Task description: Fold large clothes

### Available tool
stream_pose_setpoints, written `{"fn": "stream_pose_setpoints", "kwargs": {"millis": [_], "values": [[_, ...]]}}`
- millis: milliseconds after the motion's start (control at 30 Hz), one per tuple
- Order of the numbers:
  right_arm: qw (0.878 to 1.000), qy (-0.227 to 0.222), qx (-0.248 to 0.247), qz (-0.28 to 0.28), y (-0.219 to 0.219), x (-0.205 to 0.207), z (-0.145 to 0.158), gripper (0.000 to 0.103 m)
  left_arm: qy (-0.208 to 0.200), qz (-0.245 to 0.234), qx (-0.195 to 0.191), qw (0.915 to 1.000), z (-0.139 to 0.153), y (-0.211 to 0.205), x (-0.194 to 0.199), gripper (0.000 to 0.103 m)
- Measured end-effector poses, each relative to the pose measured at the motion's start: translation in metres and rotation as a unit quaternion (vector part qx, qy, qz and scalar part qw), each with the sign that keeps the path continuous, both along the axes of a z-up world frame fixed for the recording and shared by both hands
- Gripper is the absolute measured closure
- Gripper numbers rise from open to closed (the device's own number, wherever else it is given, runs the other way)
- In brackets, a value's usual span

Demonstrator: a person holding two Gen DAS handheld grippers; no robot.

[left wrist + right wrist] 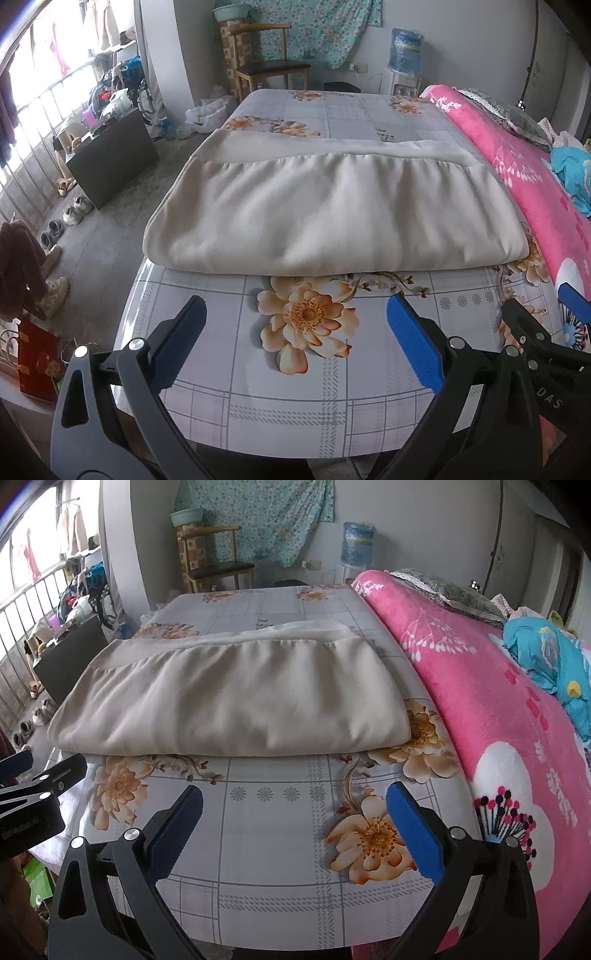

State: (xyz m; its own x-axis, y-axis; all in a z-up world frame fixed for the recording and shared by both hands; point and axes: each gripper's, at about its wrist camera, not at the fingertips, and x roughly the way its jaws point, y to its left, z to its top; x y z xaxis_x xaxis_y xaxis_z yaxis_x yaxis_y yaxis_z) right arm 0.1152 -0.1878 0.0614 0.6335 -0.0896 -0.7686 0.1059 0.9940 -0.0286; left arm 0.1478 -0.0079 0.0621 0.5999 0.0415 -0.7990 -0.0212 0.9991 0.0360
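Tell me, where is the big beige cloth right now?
The beige cloth lies folded on the flowered bedsheet, ahead of both open grippers in both views, with the pink blanket on its right.

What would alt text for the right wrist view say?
A folded beige garment lies flat on a floral bedsheet, untouched. The right gripper hovers before it, jaws wide open and empty. A pink blanket lies alongside on the right.
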Motion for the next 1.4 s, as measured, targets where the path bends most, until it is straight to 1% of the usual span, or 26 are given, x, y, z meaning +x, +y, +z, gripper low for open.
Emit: {"fn": "stream_pose_setpoints", "kwargs": {"millis": [133,300,633,1400], "values": [[1.0,-0.003,-0.005,-0.005,0.001,-0.001,0.003,0.006,-0.006,0.001,0.002,1.0,0.002,0.0,-0.002,0.008],[1.0,-0.006,-0.011,-0.01,0.004,-0.003,0.004,0.006,-0.004,0.003,0.006,1.0,0.003,0.0,-0.003,0.008],[1.0,-0.008,-0.014,-0.005,0.009,-0.004,0.006,0.006,-0.005,0.014,0.013,0.9998,0.006,0.002,-0.004,0.008],[1.0,-0.009,-0.02,-0.003,0.012,-0.003,0.009,0.006,0.004,0.011,0.011,0.9999,0.001,0.003,-0.002,0.008]]}}
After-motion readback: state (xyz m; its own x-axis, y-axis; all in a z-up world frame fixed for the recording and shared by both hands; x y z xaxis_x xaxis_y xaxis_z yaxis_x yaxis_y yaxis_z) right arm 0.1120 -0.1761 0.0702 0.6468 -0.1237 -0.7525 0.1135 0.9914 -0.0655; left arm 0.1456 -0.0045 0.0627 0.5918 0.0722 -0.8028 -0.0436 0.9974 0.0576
